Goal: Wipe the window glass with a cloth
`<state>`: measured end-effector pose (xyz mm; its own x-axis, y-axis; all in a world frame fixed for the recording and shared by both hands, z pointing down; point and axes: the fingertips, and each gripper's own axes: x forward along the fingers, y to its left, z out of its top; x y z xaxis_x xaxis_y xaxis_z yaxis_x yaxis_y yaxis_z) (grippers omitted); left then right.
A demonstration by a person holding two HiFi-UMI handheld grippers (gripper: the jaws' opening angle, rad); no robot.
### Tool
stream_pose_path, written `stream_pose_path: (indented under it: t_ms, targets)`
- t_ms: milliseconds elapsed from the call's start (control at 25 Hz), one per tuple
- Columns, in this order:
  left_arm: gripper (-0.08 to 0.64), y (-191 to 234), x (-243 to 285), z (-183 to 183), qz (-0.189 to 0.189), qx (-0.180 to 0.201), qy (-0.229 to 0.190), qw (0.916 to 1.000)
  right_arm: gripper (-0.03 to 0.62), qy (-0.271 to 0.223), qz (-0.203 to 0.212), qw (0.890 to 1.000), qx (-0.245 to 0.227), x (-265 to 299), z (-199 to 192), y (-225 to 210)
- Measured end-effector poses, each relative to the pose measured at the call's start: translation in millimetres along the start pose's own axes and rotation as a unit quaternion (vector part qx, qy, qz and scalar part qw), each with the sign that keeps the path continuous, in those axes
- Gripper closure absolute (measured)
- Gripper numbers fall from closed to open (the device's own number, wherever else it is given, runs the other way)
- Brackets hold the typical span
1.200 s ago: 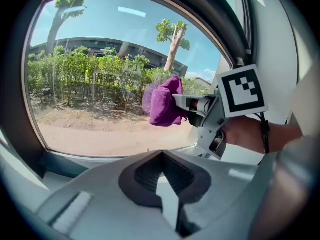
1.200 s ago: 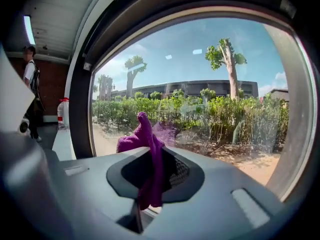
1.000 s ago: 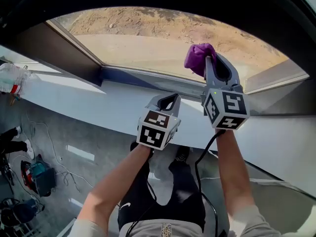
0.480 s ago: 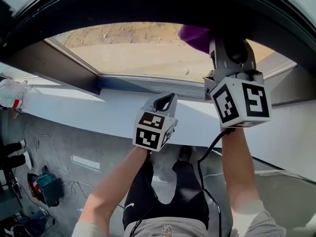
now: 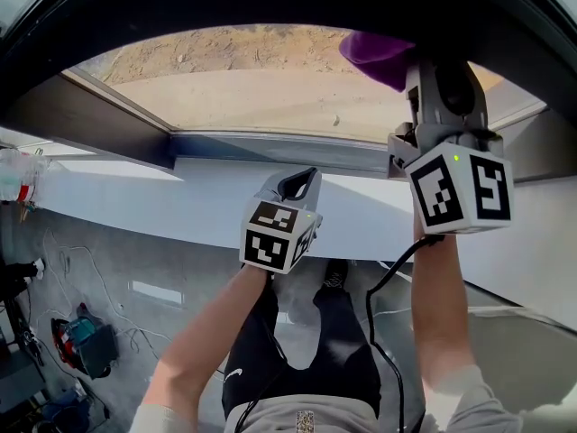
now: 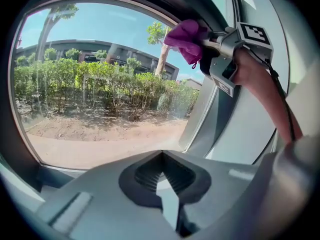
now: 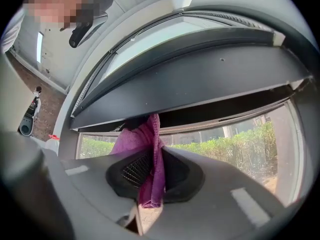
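Note:
A purple cloth (image 5: 379, 54) is pressed high on the window glass (image 5: 234, 88), close to the dark top edge of the frame. My right gripper (image 5: 416, 66) is shut on it, arm stretched upward. In the right gripper view the cloth (image 7: 145, 149) hangs pinched between the jaws of the right gripper (image 7: 155, 151), with glass (image 7: 240, 139) behind. The left gripper view shows the cloth (image 6: 186, 36) bunched at the right gripper's (image 6: 207, 41) tip against the glass (image 6: 90, 84). My left gripper (image 5: 306, 177) hovers lower, over the sill, its jaws (image 6: 161, 156) shut with nothing in them.
A white sill (image 5: 180, 197) runs below the glass, and a dark frame bar (image 5: 99, 120) borders its left side. A plastic bottle (image 5: 13, 174) stands on the sill's far left. Tools and cables (image 5: 77, 345) lie on the floor. A dark overhead frame (image 7: 200, 79) sits just above the cloth.
My right gripper has risen with the cloth from the lower part of the pane to its top and shifted slightly right. The left gripper has hardly moved.

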<state>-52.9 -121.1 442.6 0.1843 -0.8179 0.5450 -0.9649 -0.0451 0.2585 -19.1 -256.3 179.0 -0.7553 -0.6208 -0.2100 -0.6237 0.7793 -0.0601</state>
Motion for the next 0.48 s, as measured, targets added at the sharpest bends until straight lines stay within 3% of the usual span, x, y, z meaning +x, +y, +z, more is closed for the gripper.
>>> stream_pose_path:
  t_ms: [200,480]
  targets:
    - [0.56,3.6,11.9,-7.0,-0.004,-0.008,0.004,1.0,0.517,0.023,-0.012,1.0,0.001,-7.6,-35.9,-11.6]
    - [0.56,8.9,27.0,-36.7,-0.009,-0.018,0.019,0.9996,0.518,0.101,-0.033,0.994,0.0,-31.6,-141.7,-23.8]
